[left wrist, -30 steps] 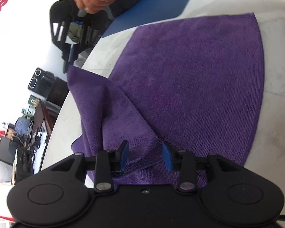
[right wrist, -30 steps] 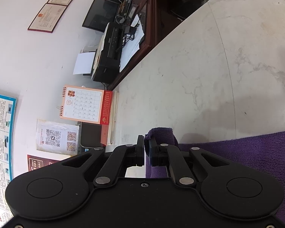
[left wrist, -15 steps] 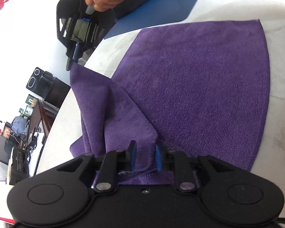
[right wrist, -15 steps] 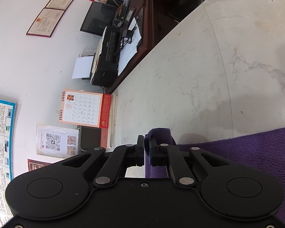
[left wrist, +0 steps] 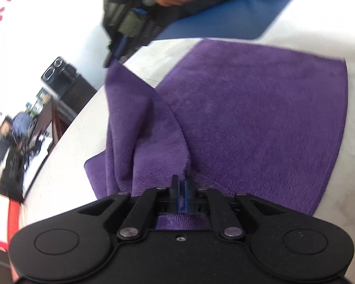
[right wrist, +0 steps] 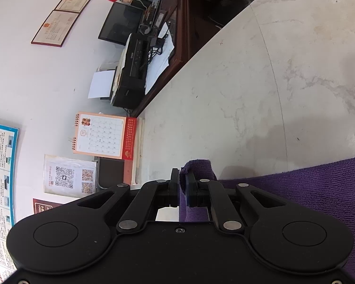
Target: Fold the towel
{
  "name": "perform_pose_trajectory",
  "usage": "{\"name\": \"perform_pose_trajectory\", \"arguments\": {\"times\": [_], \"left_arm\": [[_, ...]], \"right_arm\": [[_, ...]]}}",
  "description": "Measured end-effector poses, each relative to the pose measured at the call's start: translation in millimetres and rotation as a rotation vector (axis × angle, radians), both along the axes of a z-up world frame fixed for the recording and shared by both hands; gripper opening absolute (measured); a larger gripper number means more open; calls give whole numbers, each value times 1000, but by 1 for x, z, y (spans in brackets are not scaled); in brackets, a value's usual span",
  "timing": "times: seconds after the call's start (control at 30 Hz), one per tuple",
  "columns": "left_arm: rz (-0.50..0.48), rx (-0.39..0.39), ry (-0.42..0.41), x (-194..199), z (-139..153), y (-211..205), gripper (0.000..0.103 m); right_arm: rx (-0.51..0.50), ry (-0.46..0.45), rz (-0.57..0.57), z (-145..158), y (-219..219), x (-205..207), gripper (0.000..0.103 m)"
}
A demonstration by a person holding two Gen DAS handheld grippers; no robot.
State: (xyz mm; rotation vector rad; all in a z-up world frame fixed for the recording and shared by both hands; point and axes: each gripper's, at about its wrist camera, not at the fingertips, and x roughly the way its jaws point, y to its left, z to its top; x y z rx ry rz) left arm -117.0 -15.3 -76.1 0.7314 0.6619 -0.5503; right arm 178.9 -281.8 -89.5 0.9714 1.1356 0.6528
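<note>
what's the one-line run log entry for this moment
left tool: just closed, shut on towel | right tool: shut on towel corner | towel: partly lifted off table

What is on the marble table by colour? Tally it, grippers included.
Purple: 1, the towel
Blue: 1, the mat
Black: 2, the left gripper and the right gripper, each shut on the towel
Total: 4

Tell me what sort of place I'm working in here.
Probably an office: a printer and monitor sit on a wooden desk, with a wall calendar and framed certificates behind. The purple towel lies on a pale marble-look table.
</note>
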Motion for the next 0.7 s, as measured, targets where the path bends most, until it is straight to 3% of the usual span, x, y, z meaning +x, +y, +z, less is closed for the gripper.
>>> {"name": "perform_pose_trajectory", "arguments": {"times": [0.13, 0.37, 0.5, 0.7], "left_arm": [[80, -164, 57, 5, 16, 10, 3], [163, -546, 144, 0, 57, 33, 3], [150, -733, 171, -9, 79, 36, 3], [88, -919, 206, -20, 103, 35, 3]], "right_arm": [[0, -3, 5, 2, 0, 0, 6], [21, -17, 28, 11, 5, 1, 6], [42, -45, 58, 28, 10, 2, 6], [71, -91, 97, 58, 2, -2, 6]]}}
